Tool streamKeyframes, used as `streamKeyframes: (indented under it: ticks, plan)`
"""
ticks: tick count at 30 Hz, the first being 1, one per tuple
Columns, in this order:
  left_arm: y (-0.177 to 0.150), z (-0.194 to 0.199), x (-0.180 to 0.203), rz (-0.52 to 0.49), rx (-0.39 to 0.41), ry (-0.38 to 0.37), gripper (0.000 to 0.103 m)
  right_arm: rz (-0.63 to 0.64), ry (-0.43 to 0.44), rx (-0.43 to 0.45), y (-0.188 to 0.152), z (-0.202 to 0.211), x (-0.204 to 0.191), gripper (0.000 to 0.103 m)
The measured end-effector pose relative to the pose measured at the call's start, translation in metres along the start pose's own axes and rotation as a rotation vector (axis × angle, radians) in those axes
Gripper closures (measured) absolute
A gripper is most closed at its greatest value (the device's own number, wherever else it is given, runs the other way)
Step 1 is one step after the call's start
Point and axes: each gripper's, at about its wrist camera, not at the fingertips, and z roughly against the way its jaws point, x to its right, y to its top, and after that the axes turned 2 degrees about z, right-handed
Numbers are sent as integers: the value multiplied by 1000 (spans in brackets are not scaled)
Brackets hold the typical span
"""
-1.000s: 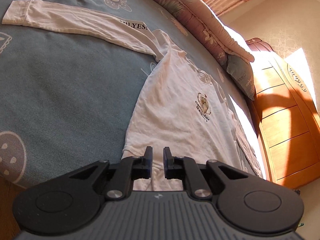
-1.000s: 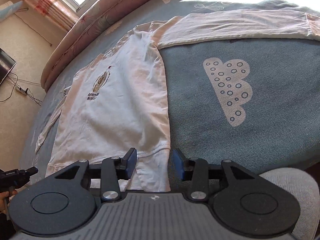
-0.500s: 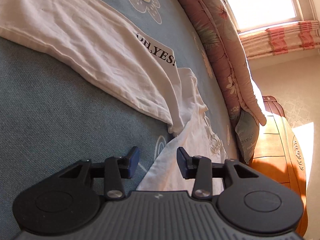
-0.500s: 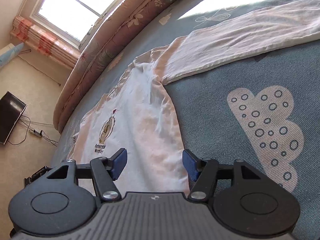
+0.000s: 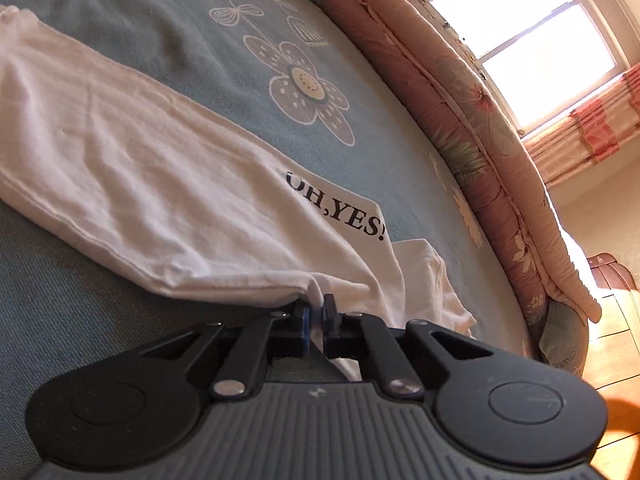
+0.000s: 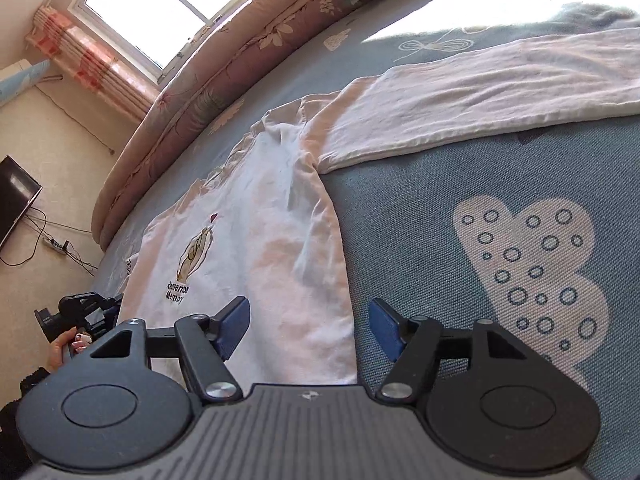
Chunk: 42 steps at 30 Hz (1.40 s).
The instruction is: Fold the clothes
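A white long-sleeved shirt [image 5: 160,184] lies flat on the blue bed cover [image 5: 80,340], its sleeve with the black print "OH,YES!" stretched out to the left. My left gripper [image 5: 316,320] is shut on a pinch of white fabric where that sleeve meets the body. In the right wrist view the shirt [image 6: 248,248] shows its chest print, and its other sleeve [image 6: 480,92] runs off to the right. My right gripper [image 6: 308,324] hovers over the shirt's side edge, jaws opening, pads not pressing the cloth. The left gripper [image 6: 86,312], in a hand, shows at the far left.
A rolled floral quilt [image 5: 460,120] runs along the bed's far edge below a window [image 5: 520,40]. A pillow [image 5: 560,332] and a wooden cabinet [image 5: 616,320] lie at the right. A TV [image 6: 12,200] and a power strip [image 6: 56,245] are on the floor side.
My left gripper travelled from the shirt's hem up to the sleeve joint, opened, then shut on the fabric. My right gripper moved forward along the shirt's side and its jaws spread wider.
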Motion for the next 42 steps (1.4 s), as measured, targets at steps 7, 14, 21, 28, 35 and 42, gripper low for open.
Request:
streamKeyframes:
  ticks: [7,14,21,28,35,42]
  plan:
    - [19,20,-16,-49,63,102,99,313,-164,-18,-15,-8,-39,20]
    - [-4,36,9,-142,-96,-84,92,370,-174,13,-19,-4,-49,18]
    - [-79,20,65,-503,-319,-163,76,394,-193,18,-21,-5,-54,17]
    - [-100,72,19,-488,-332,-154,76,392,-173,33,-21,1,-54,16]
    - [-125,126,32,-657,-372,-146,61,351,-126,53,-15,10,-54,13]
    - [-148,115,34,-653,-431,-134,48,155,9,66,65,-19,-49,0]
